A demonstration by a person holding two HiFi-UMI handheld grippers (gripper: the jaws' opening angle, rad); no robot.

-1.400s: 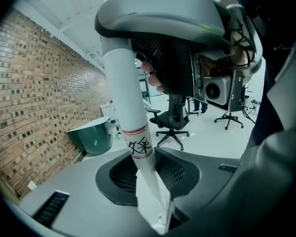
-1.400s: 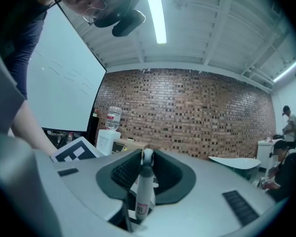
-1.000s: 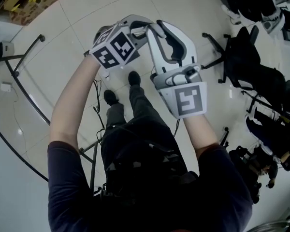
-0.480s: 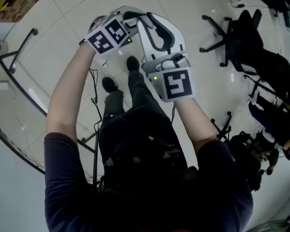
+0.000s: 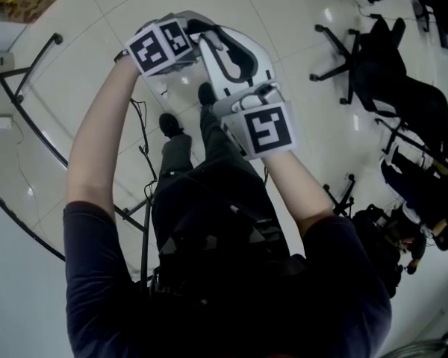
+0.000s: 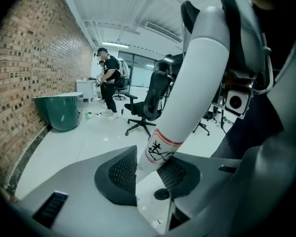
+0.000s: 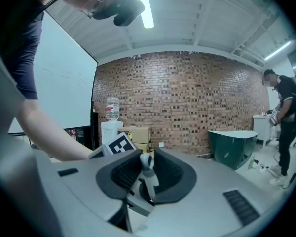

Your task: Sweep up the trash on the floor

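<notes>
A thick white handle (image 6: 197,88) with a red ring and black print runs up and to the right between the jaws of my left gripper (image 6: 148,173). Both pads touch it, and the jaws have just been opening. My right gripper (image 7: 146,177) is shut on a thin whitish rod (image 7: 149,179) that ends in a rounded tip with a hole. I cannot tell whether rod and handle are one piece. In the head view the left marker cube (image 5: 160,47) and right marker cube (image 5: 265,129) sit close together above the person's shoes (image 5: 169,123). No trash shows.
Black office chairs (image 5: 373,73) stand on the pale tiled floor at the right. A black curved rail (image 5: 30,118) runs at the left. A green tub (image 6: 61,112) sits by the brick wall, and a person (image 6: 107,80) stands beyond it. Cardboard boxes (image 7: 135,134) line the wall.
In the head view both grippers have sunk toward the floor together and drifted to the upper left of the picture. They look smaller now.
</notes>
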